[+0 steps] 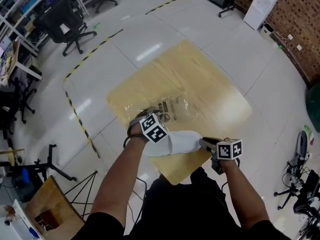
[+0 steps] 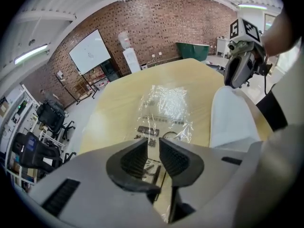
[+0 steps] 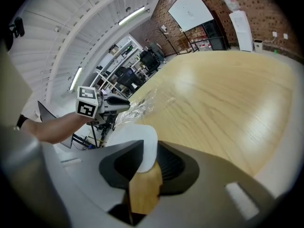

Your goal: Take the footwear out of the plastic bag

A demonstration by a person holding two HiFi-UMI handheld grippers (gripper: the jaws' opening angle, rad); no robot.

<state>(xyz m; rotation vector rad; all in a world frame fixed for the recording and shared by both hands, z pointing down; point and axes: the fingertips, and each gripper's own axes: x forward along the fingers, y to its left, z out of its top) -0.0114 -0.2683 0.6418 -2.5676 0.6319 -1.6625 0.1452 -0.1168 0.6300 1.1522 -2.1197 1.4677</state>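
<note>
A clear printed plastic bag [image 1: 167, 106] lies flat on the pale wooden table [image 1: 210, 79]. A white slipper [image 1: 182, 143] rests on the table's near edge, outside the bag. My left gripper [image 1: 148, 113] hovers over the bag's near end. In the left gripper view its jaws [image 2: 153, 144] stand a little apart, with the bag [image 2: 166, 106] showing beyond them and nothing pinched. My right gripper [image 1: 204, 143] is at the slipper's near end. In the right gripper view the slipper's edge [image 3: 130, 132] fills the gap between the pads of that gripper [image 3: 150, 146].
Office chairs [image 1: 67, 21] stand at the far left, and black-and-yellow tape [image 1: 80, 121] runs along the floor. A tripod [image 1: 65, 171] and a wooden board [image 1: 50, 204] are near my left side. A whiteboard [image 2: 90, 51] hangs on the brick wall.
</note>
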